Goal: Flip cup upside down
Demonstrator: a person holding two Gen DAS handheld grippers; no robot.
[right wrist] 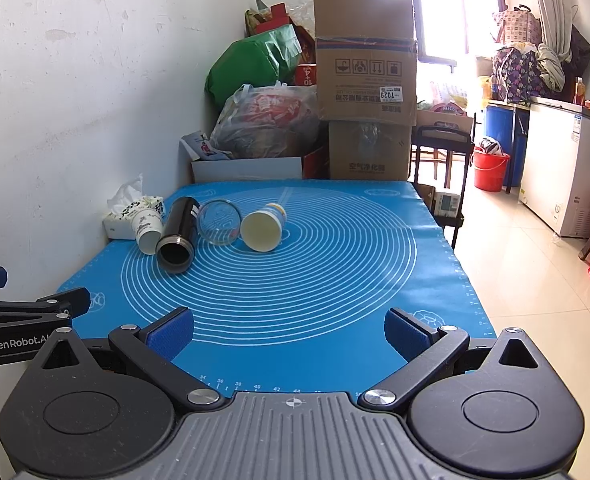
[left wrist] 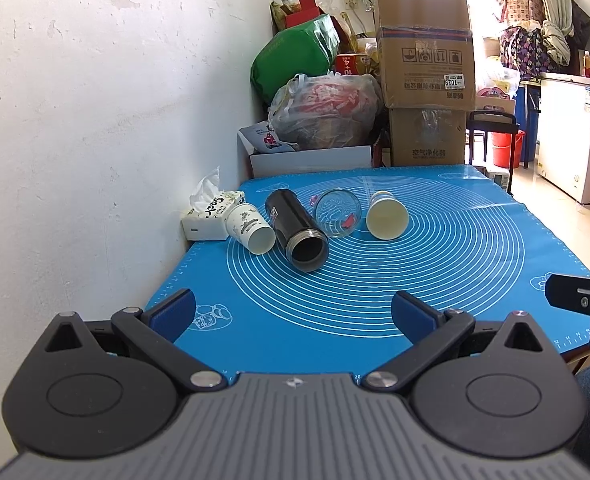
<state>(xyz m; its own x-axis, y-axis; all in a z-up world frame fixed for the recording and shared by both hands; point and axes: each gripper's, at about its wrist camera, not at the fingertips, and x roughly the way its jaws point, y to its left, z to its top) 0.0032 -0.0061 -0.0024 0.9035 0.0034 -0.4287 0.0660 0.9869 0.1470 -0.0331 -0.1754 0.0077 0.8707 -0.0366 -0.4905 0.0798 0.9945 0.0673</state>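
Blue pads on both my grippers are spread wide with nothing between them. My left gripper [left wrist: 293, 314] hovers over the near edge of the blue silicone baking mat [left wrist: 435, 272], and my right gripper [right wrist: 289, 330] hovers just beside it over the same edge, fingers equally far apart and holding nothing. From the right wrist cam I can see the left one poking in at the left side, so they're pretty much side by side.

Further out on the mat, well apart from both grippers, there's a row of four drinking things all lying on their sides with the openings facing me. From the left: a white paper cup [left wrist: 251, 228] with a dark print, then a black thermos flask [left wrist: 295, 230] touching it, then a clear glass tumbler [left wrist: 337, 212], then a cream cup with yellow and blue bands [left wrist: 387, 214]. The paper cup's base sits right against a white tissue pack [left wrist: 205, 214] by the wall.

Behind the table it's clutter: a clear plastic bag of stuff [left wrist: 327, 110], a green bag [left wrist: 291, 56] above that, and stacked cardboard boxes [left wrist: 425, 68]. Off to the right there's a red bucket [right wrist: 490, 170] on the tiled floor.
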